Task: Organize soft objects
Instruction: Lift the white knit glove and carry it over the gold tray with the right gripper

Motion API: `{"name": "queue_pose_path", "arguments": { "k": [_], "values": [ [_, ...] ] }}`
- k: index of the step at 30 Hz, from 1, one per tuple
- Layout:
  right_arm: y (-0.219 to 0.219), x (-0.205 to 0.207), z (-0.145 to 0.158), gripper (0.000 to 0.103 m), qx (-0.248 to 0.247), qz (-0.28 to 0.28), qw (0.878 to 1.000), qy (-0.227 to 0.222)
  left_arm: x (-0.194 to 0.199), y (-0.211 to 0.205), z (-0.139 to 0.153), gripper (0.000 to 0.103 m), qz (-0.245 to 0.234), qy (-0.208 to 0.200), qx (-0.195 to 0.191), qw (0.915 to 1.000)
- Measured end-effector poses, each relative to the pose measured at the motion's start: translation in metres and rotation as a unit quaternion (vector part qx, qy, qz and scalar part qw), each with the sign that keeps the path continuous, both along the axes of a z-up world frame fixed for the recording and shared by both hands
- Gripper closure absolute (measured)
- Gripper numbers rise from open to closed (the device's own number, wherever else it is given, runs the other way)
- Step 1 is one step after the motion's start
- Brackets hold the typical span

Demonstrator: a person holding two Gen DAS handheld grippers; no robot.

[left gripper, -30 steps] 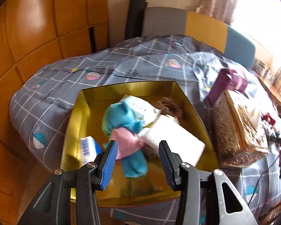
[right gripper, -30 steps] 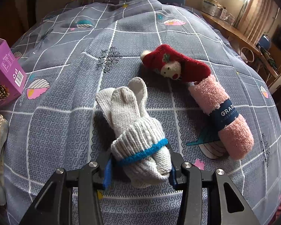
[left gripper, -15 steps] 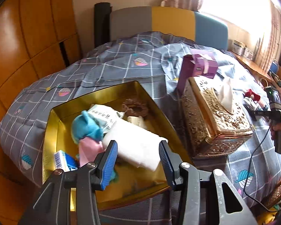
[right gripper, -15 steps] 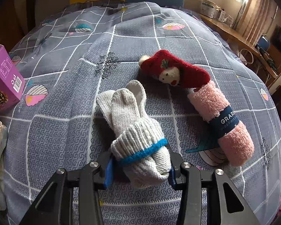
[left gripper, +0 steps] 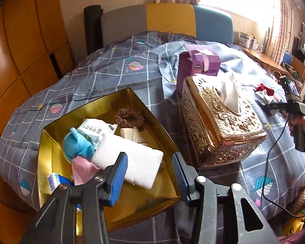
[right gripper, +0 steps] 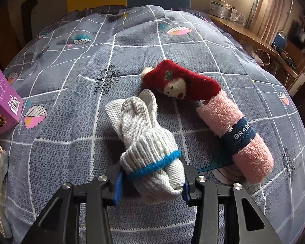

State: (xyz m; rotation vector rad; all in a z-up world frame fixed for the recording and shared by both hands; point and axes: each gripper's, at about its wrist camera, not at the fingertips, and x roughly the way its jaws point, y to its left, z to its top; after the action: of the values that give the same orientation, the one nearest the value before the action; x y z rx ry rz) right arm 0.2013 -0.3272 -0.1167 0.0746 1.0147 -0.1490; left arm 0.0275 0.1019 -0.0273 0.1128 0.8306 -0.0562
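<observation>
I judge the task is about half done. The gold tray (left gripper: 50, 134) on the grey quilt (left gripper: 116, 77) already holds several soft things: a blue plush toy (left gripper: 77, 144), a pink cloth (left gripper: 83, 168), a white foam block (left gripper: 134, 162), a brown scrunchie (left gripper: 130, 118), a white tissue pack (left gripper: 95, 128) and a small blue and white pack (left gripper: 55, 181).

My left gripper (left gripper: 149, 177) hangs over the near edge of this tray. Its jaws stand apart and nothing is between them, so it is released.

3 soft things are left outside the tray, on the quilt on the far side of the gold tissue box (left gripper: 223, 118). My right gripper (right gripper: 150, 180) is clenched on the white knit gloves (right gripper: 144, 138), bundled with a blue cuff; both pads press the bundle and it still lies on the quilt. Just beside it lie the red Christmas sock (right gripper: 185, 81) with a small face and the pink rolled towel (right gripper: 233, 130); these 2 touch each other.

For writing: the dark band on the towel reads "GRARE" with the end cut off, and below it "OOD FIBER", only partly visible. The tissue pack has printed characters, too small for me to read. The purple box (right gripper: 4, 99) shows a barcode and a recycling sign.
</observation>
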Motion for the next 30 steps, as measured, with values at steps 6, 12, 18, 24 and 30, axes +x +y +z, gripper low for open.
{"name": "queue_pose_path", "arguments": {
  "k": [6, 12, 18, 24, 30],
  "values": [
    [0.008, 0.012, 0.006, 0.059, 0.021, 0.007, 0.999, 0.03, -0.002, -0.001, -0.002, 0.057, -0.021, 0.003, -0.002, 0.9998],
    [0.039, 0.056, 0.054, 0.059, 0.018, 0.04, 0.998, 0.048, -0.003, 0.003, -0.006, 0.057, -0.03, 0.004, -0.003, 0.9995],
    [0.106, 0.089, 0.124, 0.059, 0.036, 0.095, 0.995, 0.002, -0.007, 0.009, -0.007, 0.057, -0.033, 0.003, -0.008, 0.9994],
    [0.192, 0.081, 0.178, 0.059, 0.054, 0.183, 0.979, -0.066, -0.012, 0.012, -0.008, 0.057, -0.036, 0.0, -0.007, 0.9993],
    [0.269, 0.04, 0.198, 0.059, 0.063, 0.311, 0.942, -0.114, -0.018, 0.017, -0.01, 0.057, -0.032, 0.0, -0.008, 0.9994]
  ]
}}
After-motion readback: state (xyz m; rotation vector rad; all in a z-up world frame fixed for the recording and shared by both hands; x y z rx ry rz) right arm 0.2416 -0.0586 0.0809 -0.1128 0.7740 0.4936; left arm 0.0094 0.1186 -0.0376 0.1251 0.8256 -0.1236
